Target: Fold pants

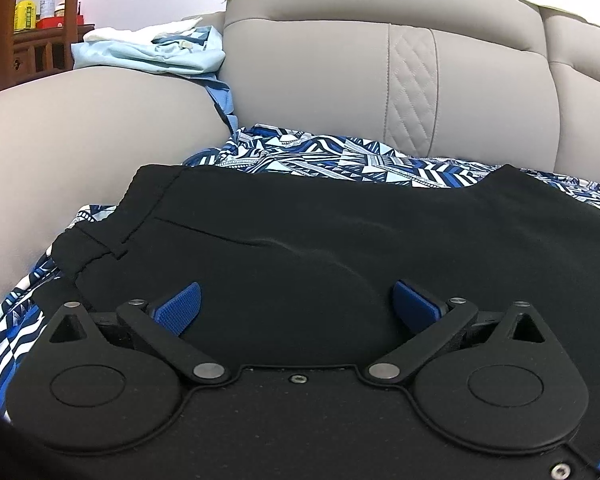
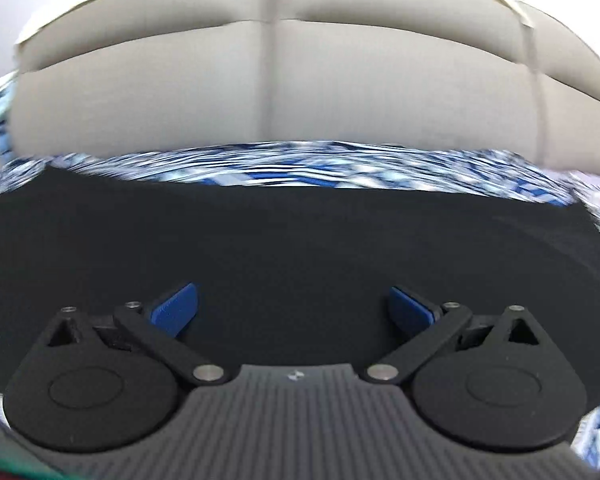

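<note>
The black pants [image 1: 340, 232] lie flat on a blue-and-white patterned cloth [image 1: 340, 164] spread over the seat of a beige sofa [image 1: 320, 80], waistband toward the armrest. The left claw [image 1: 296, 304] hangs over the pants with its 2 blue pads [image 1: 180, 312] wide apart and nothing between them. The right claw [image 2: 292, 308], seen in a blurred view, also stands wide apart over the black fabric, gripping nothing. Pale blue clothes [image 1: 152, 52] sit on the armrest; bottles [image 1: 26, 10] stand on a wooden shelf [image 1: 40, 52] beyond.
</note>
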